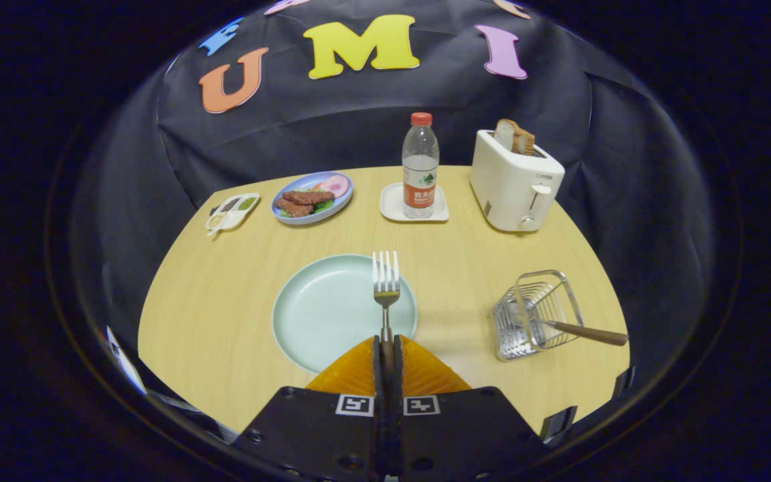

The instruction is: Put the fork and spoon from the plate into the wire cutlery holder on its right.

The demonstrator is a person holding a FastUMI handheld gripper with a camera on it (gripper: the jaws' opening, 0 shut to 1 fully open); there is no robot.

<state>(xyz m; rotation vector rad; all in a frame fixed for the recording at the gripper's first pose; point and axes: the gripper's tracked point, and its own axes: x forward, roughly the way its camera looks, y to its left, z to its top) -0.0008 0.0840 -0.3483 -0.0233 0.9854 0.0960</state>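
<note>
Fingers of the gripper (385,348) are clamped on the fork (385,288) by its handle, tines pointing straight away, long axis near-to-far over the right part of the pale green plate (318,314). Farther right, the wire cutlery holder (536,313) already has the spoon (583,331) in it, brown handle leaning out rightward, so I judge half the job done and the fork left.

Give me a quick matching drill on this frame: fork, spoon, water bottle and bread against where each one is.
Things:
1. fork
2. spoon
3. water bottle
4. bread

Places:
A. in the toaster
B. on a white coaster
C. gripped in the hand-held gripper, over the plate
D. in the wire cutlery holder, handle sticking out

Pairs: 1-C, 2-D, 3-B, 4-A
</note>
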